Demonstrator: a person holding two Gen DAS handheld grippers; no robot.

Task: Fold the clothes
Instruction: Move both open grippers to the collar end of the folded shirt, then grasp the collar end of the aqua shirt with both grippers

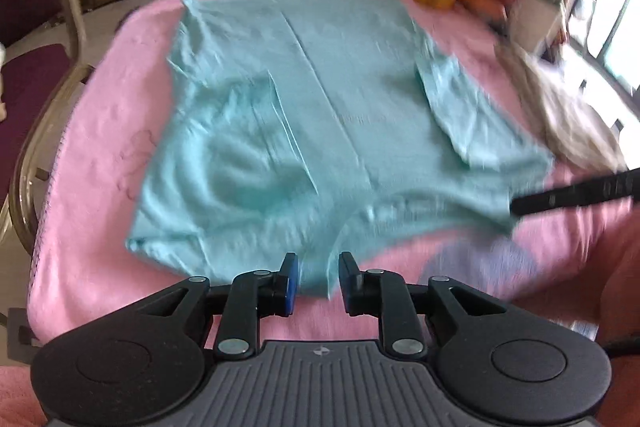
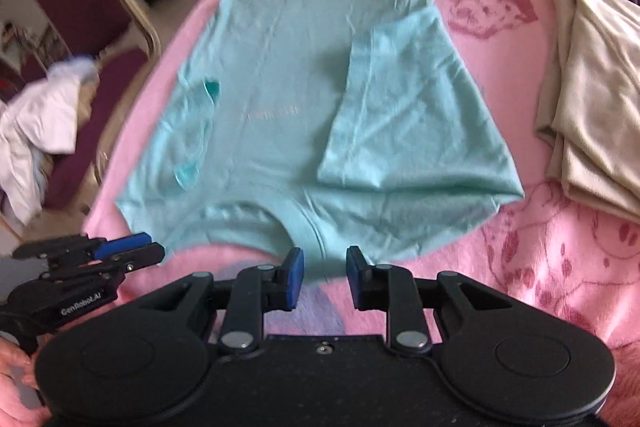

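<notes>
On the left, the left gripper point(image 1: 318, 281) hovers at the near collar edge of the light turquoise cotton T-shirt point(image 1: 320, 115), fingers parted and holding nothing. The shirt lies flat, sleeves folded inward, on the pink fleece blanket point(image 2: 520, 75). The right gripper point(image 2: 325, 277) is likewise open and empty, a folded beige cloth point(image 2: 600, 99) far right.

A shirt point(image 2: 288, 131) lies spread on a blanket point(image 2: 520, 247), both sleeves folded inward onto it. Folded cloth point(image 2: 592, 99) lies on the blanket to its right. A chair point(image 2: 80, 7) stands beyond the blanket's left edge, with clothes point(image 2: 36, 131) heaped on its seat.
</notes>
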